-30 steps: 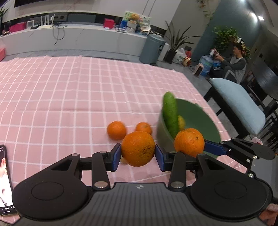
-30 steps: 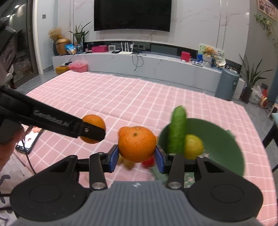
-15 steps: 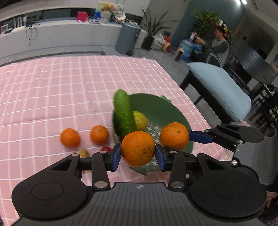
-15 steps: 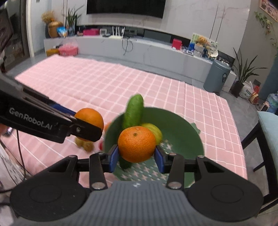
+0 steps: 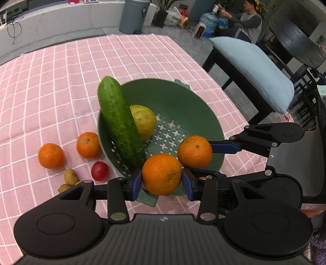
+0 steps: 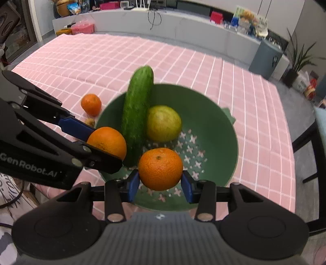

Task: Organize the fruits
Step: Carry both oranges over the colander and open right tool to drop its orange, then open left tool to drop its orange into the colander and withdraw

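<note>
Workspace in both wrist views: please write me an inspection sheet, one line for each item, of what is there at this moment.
Surface: pink checked tablecloth, lightly creased.
Job's things: green colander holds a cucumber leaning over its rim and a yellow-green fruit. On the cloth beside it: two small oranges, a red fruit, small brown fruits.
Clutter: nothing seen on the cloth.
Grippers: left hand-held gripper shut on an orange; right hand-held gripper shut on a second orange; both above the colander.
Cables: black cable on the far counter.
Surroundings: grey bin, cushioned chair, seated person, potted plant.
</note>
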